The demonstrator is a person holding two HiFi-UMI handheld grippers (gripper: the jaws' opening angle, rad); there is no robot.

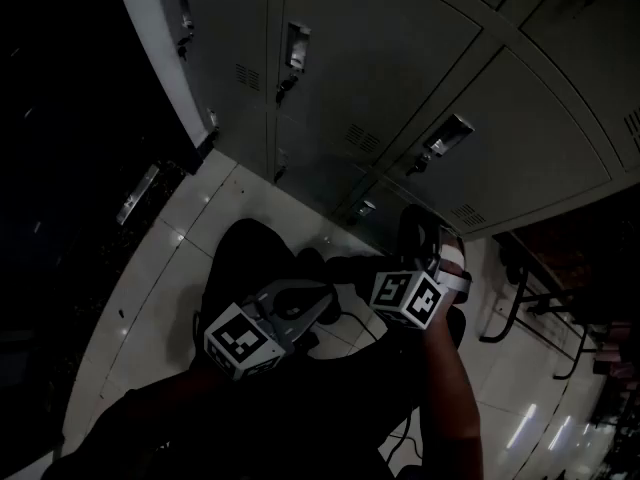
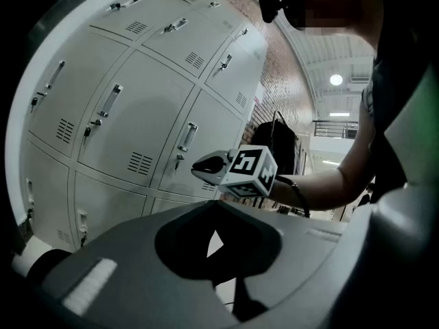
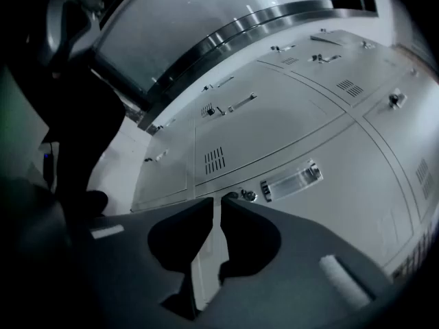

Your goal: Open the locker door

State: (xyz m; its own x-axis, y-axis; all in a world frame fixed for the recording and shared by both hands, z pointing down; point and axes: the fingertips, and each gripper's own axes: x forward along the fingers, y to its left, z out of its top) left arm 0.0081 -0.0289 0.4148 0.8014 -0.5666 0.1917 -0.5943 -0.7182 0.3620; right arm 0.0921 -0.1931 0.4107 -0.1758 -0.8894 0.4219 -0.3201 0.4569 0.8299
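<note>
A bank of grey lockers (image 1: 400,58) fills the top of the head view. Each door has a recessed metal handle (image 1: 447,133) with a key lock (image 1: 418,165) below it. My right gripper (image 1: 425,230) points at the lower doors. In the right gripper view its jaws (image 3: 218,208) stand a narrow slit apart with nothing between them, just left of a door's lock (image 3: 248,195) and handle (image 3: 291,181). My left gripper (image 1: 305,303) hangs lower, away from the doors. In the left gripper view its jaws (image 2: 214,211) meet at the tips, empty, and the right gripper (image 2: 206,166) shows ahead.
Pale floor tiles (image 1: 170,258) run along the foot of the lockers. The person's dark legs (image 1: 250,258) are below the grippers. Metal chair or table legs (image 1: 515,303) stand at the right. A black bag (image 2: 274,139) sits past the lockers' end.
</note>
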